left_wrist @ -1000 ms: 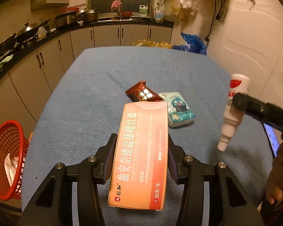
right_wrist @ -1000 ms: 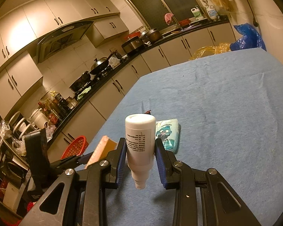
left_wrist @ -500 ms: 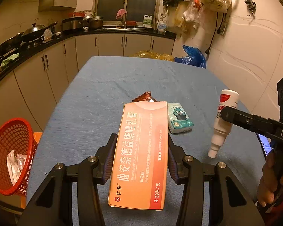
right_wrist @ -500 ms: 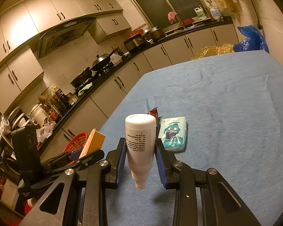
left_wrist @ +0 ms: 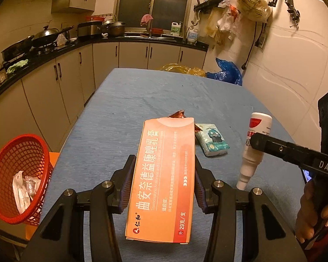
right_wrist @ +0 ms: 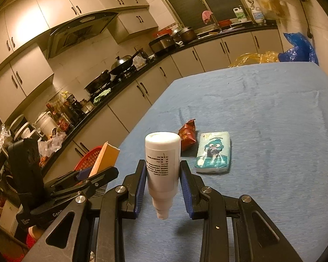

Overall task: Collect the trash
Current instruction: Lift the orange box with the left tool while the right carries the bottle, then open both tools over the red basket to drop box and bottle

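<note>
While both loads were already up off the table, the only relation that mattered was where the bin sat.

left tongs (left_wrist: 161,183): clenched on the orange box (left_wrist: 164,174), pads on its two long sides; you held it clear of the table (left_wrist: 124,118).
box axis: long axis ran straight out along the fingers, far end over the snack wrapper (left_wrist: 178,115).
right tongs (right_wrist: 163,187): clenched on the white bottle (right_wrist: 163,163), held nozzle down, base up, off the table.
bin: red basket (left_wrist: 21,152) stood off the table's left edge, below table level, some crumpled wrappers already in it.
bearing: basket lay left and lower from your left tongs; from your right it sat beyond the left tongs and box.
nearer hand: left, clearly. I judged the box should drop first, with the box end swung left over the rim.
right hand: would have had to cross behind or after the left; collision risk if both went together.
still on table: tissue pack (right_wrist: 214,152) and snack wrapper, just beside each other, ahead of both tongs.
</note>
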{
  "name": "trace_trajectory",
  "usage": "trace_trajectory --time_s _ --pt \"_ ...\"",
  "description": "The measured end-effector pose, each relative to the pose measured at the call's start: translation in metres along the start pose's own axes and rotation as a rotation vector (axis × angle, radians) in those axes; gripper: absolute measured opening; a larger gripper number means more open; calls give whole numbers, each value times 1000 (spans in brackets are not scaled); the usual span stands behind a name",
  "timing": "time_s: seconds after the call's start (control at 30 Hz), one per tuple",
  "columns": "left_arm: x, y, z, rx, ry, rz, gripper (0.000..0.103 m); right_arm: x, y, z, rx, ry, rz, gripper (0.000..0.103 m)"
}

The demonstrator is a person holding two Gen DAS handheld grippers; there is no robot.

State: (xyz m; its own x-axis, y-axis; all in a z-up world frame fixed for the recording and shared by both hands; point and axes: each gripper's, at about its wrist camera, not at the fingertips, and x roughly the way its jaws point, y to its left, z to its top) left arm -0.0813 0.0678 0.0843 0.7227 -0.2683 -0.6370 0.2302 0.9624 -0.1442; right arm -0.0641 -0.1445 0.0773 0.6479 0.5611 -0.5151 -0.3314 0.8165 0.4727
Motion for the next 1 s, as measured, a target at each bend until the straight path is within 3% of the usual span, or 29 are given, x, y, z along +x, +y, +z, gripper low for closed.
trace_trajectory --time_s 0.47,1.0 --pt "-22 37 10 -74 -46 54 47 28 26 9 -46 70 54 33" --pt "-73 165 8 -235 -116 282 47 104 129 27 -185 200 186 33"
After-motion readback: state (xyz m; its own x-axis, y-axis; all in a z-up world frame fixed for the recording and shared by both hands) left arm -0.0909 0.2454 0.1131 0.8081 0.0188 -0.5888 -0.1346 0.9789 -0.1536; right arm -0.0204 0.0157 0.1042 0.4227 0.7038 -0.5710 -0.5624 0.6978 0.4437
